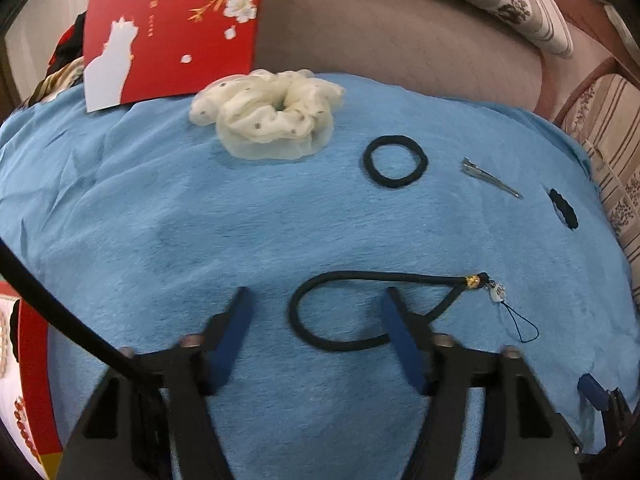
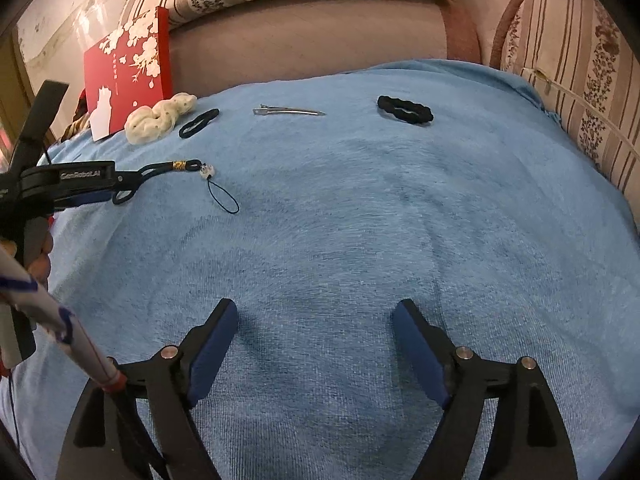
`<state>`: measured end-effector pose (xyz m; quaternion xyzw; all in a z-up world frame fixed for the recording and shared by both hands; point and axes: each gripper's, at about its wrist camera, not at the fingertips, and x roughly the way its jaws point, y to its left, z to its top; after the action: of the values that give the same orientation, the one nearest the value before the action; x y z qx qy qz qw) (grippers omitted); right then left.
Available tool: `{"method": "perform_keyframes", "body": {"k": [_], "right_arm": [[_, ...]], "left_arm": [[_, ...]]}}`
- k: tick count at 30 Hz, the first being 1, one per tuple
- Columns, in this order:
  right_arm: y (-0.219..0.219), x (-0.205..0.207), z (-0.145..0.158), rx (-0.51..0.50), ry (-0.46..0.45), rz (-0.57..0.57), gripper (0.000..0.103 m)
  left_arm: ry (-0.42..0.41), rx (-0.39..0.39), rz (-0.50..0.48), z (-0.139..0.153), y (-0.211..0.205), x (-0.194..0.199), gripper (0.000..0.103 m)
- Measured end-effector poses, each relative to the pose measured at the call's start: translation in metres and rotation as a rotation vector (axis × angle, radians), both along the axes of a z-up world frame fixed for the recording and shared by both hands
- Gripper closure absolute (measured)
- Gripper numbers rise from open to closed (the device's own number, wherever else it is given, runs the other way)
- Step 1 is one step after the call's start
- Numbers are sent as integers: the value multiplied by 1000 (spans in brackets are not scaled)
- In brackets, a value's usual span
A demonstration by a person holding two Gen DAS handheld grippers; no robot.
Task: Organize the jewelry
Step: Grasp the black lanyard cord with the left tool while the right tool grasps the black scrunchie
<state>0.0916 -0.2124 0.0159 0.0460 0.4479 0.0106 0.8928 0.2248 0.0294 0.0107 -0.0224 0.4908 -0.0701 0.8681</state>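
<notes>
Strap between my left gripper's spread jaws, not yet pinched.

I have the left gripper low over the blue cloth, jaws wide open, its right finger lying across the strap's loop. My right gripper hangs open over bare cloth, holding nothing. I judge the pick-up is the step in hand; next I should close on the cord, not its charm. Farther off lie a black band, clip, ruffled tie, cream scrunchie, then the red box.
</notes>
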Motion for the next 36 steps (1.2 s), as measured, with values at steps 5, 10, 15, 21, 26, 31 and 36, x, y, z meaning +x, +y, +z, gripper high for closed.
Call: {"method": "perform_keyframes", "body": {"k": [5, 10, 15, 21, 26, 31, 36], "right_arm": [[-5, -1, 10, 26, -26, -14, 18], [-14, 50, 40, -78, -103, -2, 18], [-38, 141, 32, -140, -42, -41, 29], [-58, 189, 6, -142, 50, -75, 46], [-57, 172, 28, -107, 41, -71, 90], [-46, 126, 74, -39, -17, -19, 92], [-21, 79, 119, 51, -68, 40, 92]], "left_arm": [[11, 26, -33, 1, -7, -2, 98], [18, -18, -25, 0, -1, -4, 98], [18, -42, -22, -1, 1, -4, 97], [22, -74, -25, -3, 10, -1, 97], [15, -119, -36, 12, 21, -8, 99], [-42, -183, -20, 57, 37, -46, 100], [-117, -233, 20, 109, 73, -93, 99]]}}
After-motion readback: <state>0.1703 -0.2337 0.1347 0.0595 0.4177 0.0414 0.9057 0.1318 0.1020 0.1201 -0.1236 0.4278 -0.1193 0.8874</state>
